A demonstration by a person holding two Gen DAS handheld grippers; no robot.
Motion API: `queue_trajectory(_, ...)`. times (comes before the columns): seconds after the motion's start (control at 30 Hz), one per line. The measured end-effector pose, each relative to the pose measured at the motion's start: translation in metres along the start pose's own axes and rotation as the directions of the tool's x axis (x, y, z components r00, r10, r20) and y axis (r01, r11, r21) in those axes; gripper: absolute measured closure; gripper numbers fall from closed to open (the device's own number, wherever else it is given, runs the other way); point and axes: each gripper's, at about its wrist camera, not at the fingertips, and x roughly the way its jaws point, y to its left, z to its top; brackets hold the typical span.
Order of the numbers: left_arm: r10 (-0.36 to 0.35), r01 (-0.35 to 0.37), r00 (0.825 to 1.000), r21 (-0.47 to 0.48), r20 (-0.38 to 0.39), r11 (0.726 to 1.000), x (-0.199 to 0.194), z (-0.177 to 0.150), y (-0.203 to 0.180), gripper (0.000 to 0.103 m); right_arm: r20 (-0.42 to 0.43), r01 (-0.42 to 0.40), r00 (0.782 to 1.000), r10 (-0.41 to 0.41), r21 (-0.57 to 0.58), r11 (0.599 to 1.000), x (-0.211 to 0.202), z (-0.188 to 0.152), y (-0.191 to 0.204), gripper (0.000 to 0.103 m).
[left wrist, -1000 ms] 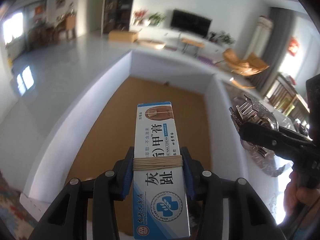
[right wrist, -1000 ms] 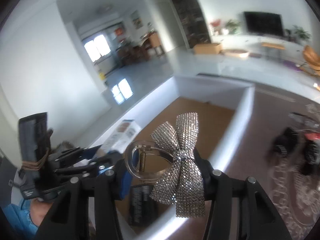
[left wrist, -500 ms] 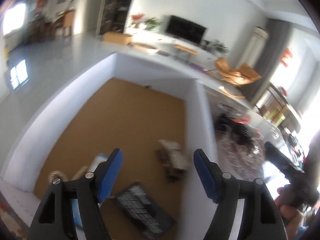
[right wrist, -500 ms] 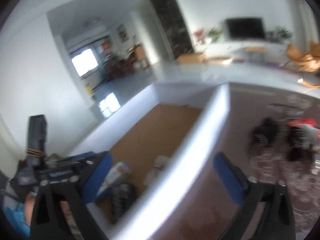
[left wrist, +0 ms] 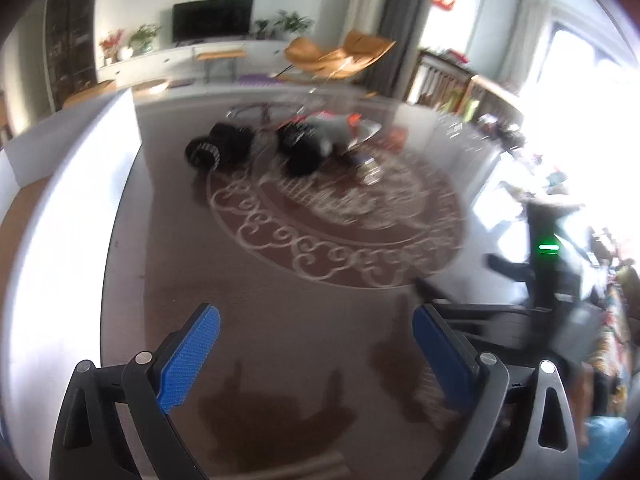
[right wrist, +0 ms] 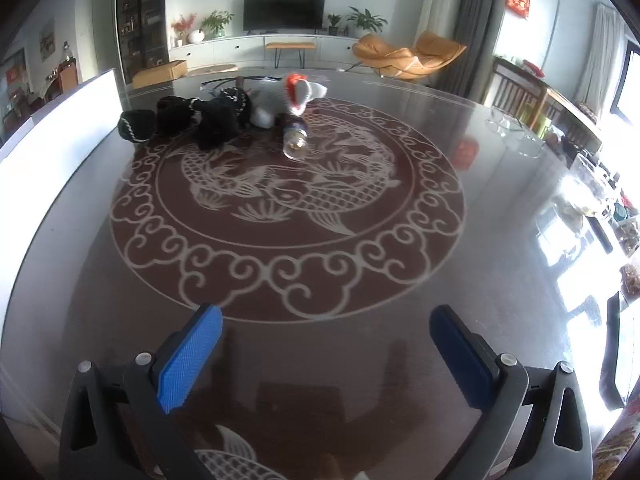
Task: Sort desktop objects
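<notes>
Left fingers [left wrist: 208,332] opening, right fingers [right wrist: 208,322] spread wide, both empty, dark clutter pile [right wrist: 192,120] far ahead.

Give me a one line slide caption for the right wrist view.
Right gripper open and empty above the patterned glass table, facing black cloth items, a grey sock and a small bottle.
</notes>
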Motion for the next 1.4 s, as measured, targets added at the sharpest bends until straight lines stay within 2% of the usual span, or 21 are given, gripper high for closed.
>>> queue_trajectory(0.07,0.022,-0.022,1.0,-0.019,-0.011,1.0,0.013,0.0,0.006,0.005,-0.021,0.002,1.0,-0.002,0.001,1.0,0.004,-0.002,-0.003,0.0)
queue_trajectory(0.17,0.059,-0.06,0.998,-0.026,-0.016,0.998,0.031,0.0,0.016,0.005,-0.038,-0.042,0.998,0.044,0.048,0.998,0.013,0.0,-0.015,0.0)
queue_trajectory(0.27,0.107,-0.107,0.994,-0.004,-0.025,0.994,0.049,0.007,0.019,0.005,-0.045,-0.06,0.997,0.063,0.068,0.996,0.018,0.001,-0.021,0.0)
queue_trajectory(0.4,0.096,-0.095,0.993,0.015,-0.067,0.995,0.07,0.008,0.015,0.005,-0.047,-0.06,0.997,0.063,0.072,0.996,0.017,0.002,-0.02,0.0)
queue_trajectory(0.5,0.148,-0.144,0.988,0.079,-0.043,0.986,0.069,0.006,0.003,0.001,-0.048,-0.06,0.997,0.063,0.072,0.996,0.017,0.002,-0.019,0.0)
queue_trajectory(1.4,0.14,-0.136,0.989,0.072,-0.045,0.988,0.069,0.007,0.007,0.0,-0.048,-0.058,0.997,0.062,0.072,0.996,0.017,0.002,-0.018,0.0)
